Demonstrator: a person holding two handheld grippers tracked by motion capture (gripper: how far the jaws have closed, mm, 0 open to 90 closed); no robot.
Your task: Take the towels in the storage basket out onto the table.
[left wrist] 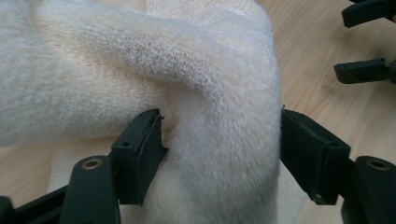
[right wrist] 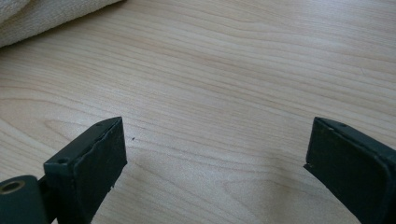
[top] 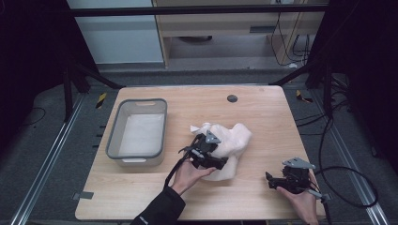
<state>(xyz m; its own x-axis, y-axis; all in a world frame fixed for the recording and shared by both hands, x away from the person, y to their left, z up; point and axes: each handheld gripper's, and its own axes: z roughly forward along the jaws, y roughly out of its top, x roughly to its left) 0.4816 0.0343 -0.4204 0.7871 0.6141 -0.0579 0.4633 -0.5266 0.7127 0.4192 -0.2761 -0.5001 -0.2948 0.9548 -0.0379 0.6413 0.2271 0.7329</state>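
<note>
Taking the grey plastic bin [top: 137, 133] as the landmark, it sits toward the left of the wooden table [top: 263, 110], with something pale lying flat in its bottom. Just to the right of the bin lies the cream knitted cloth [top: 228, 140], a soft, fuzzy, loosely bunched heap with thick rounded folds and a looped, fleecy surface. The left gripper [top: 210, 152] is at the cloth's near-left edge, on the bin's right side; in the left gripper view its jaws stand apart with a fat ridge of the cloth [left wrist: 219, 140] between them, the pads touching or almost touching the fabric on each side but not yet squeezing it flat. Farthest to the right of the bin, well apart from the cloth, the right gripper [top: 277, 180] rests low over bare wood near the table's front edge, and its own view shows its jaws spread wide over the grain [right wrist: 210, 93] with nothing between them. The risk from here, as I judge it, is a shallow bite: if the left jaws close on only the outer fuzz of that fold, the bulky knit could slip out on lifting, or the trailing part could drag across the table and snag the bin's rim.
</note>
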